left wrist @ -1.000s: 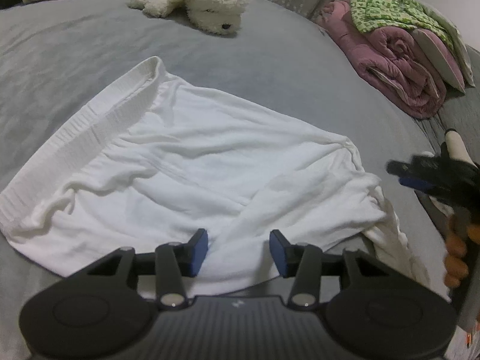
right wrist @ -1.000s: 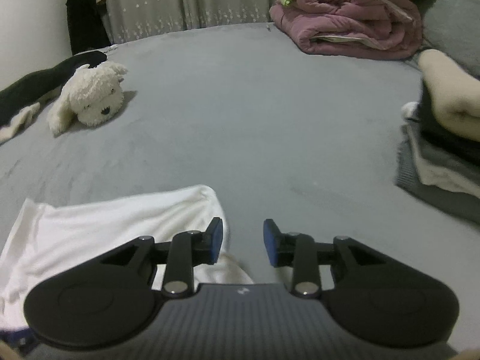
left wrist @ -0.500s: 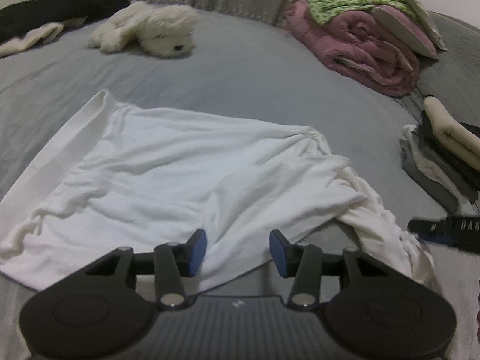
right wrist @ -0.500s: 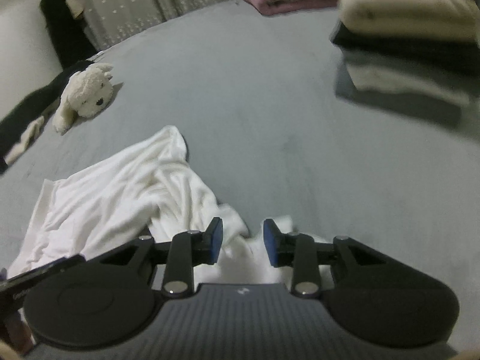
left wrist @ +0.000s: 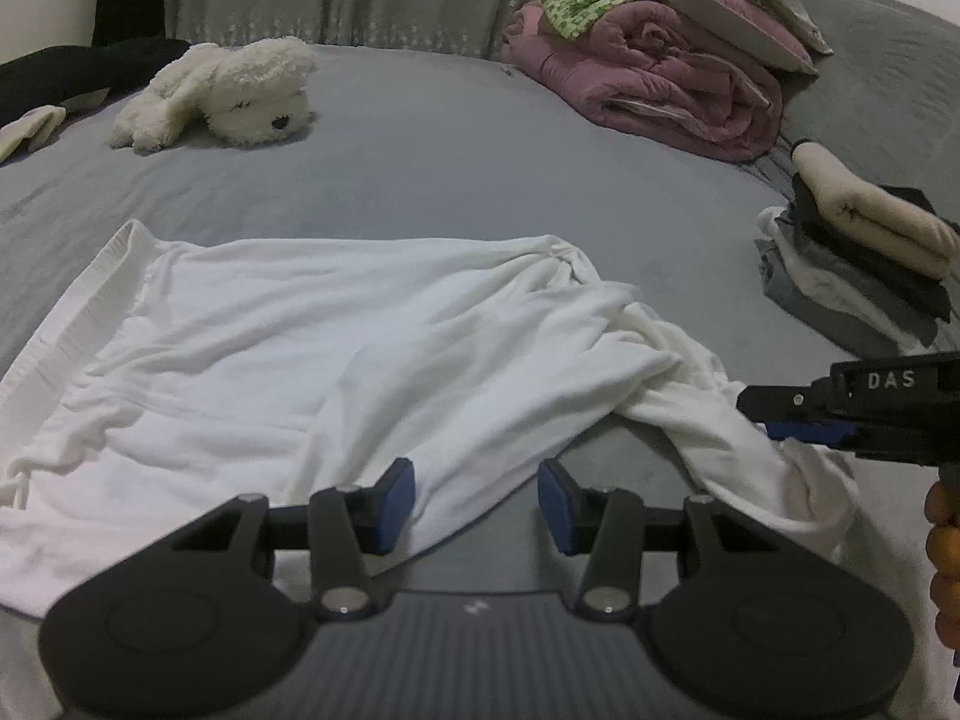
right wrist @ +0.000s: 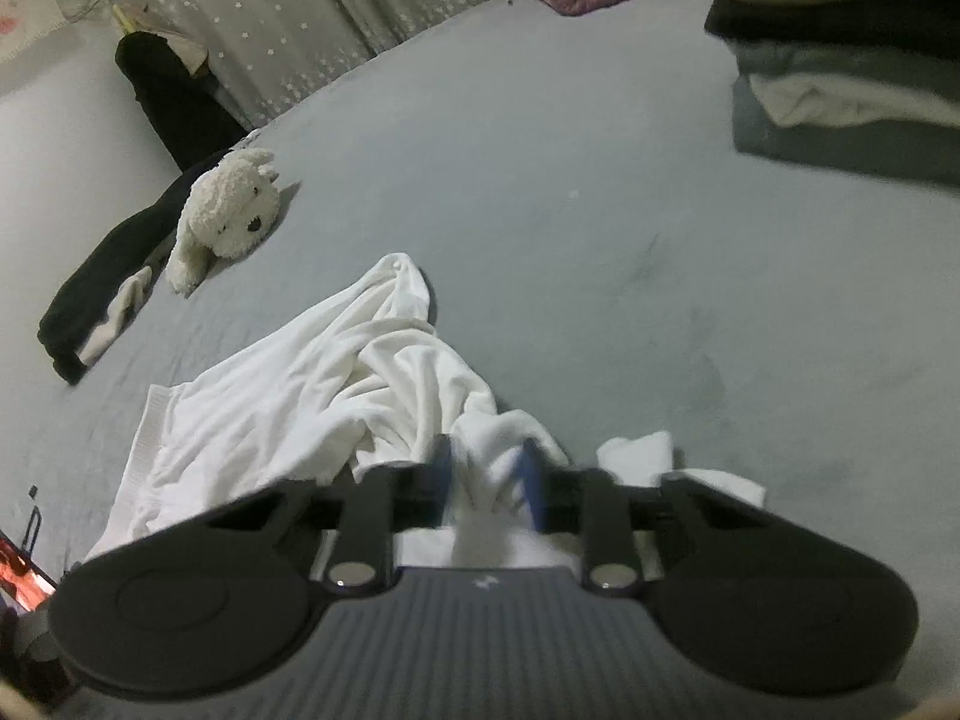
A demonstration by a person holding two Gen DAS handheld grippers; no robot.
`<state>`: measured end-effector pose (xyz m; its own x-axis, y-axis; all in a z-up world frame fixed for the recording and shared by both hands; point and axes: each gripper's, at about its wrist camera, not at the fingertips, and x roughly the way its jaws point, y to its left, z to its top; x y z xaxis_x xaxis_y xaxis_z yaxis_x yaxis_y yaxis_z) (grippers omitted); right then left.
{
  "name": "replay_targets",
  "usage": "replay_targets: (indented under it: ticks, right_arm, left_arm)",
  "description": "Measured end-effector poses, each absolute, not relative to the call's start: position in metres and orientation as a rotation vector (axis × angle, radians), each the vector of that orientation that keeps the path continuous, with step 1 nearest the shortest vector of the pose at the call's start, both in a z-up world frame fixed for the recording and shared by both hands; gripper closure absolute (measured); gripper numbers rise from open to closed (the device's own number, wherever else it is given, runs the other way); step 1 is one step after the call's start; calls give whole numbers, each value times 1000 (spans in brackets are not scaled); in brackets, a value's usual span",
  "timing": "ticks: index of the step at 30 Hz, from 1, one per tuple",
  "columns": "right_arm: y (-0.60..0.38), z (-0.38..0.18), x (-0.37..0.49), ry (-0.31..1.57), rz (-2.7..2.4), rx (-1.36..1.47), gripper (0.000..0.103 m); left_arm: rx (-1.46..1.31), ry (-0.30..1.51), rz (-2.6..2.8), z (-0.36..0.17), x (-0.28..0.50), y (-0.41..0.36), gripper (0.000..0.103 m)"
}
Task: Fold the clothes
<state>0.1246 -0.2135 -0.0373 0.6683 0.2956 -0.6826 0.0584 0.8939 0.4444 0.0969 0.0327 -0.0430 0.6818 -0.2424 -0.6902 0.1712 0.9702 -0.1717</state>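
Observation:
A white garment (left wrist: 336, 348) with a ribbed waistband at its left lies spread and wrinkled on the grey bed (left wrist: 420, 180). My left gripper (left wrist: 476, 504) hovers at its near hem. Its jaws are closing, with the hem's edge lying between them and the pads not pressing on it. The garment's right end is bunched (right wrist: 384, 372). My right gripper (right wrist: 487, 474) is shut on that bunched cloth, white fabric pinched between its blurred blue pads. In the left wrist view the right gripper (left wrist: 780, 417) comes in from the right edge, held by a hand, its tips at the cloth.
A white plush dog (left wrist: 228, 96) lies at the far left, beside a black garment (left wrist: 72, 72). A rolled pink blanket (left wrist: 654, 90) topped with green cloth sits far right. A stack of folded clothes (left wrist: 858, 258) stands to the right of the garment. A starred grey curtain (right wrist: 312, 12) hangs behind.
My right gripper came down onto the garment's bunched right end and shut on it. My left gripper rolled level and shifted along the near hem; its jaws look as wide as before.

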Motion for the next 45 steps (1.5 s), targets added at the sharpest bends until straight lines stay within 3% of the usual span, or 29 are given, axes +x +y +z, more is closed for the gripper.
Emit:
replay_targets:
  ticks: [3,5,14,29,45]
  right_arm:
    - [-216,-31,118,797,156,460,98]
    - [-218,-22,111,760,179,444,99]
    - [-225,19,66,617,279,403,99]
    - [-232,68,43,403,254,399,99]
    - [-214,107,0,351,387,364,99]
  left_arm:
    - [-40,770,-219,-44,96,32,96]
    - [-22,750,-217,-43,93,33,99]
    - [-26,636,-179,-19,69,52,101]
    - [-150,604,-134,3,40,106,101]
    - [-162,606,-170,11,27,129,101]
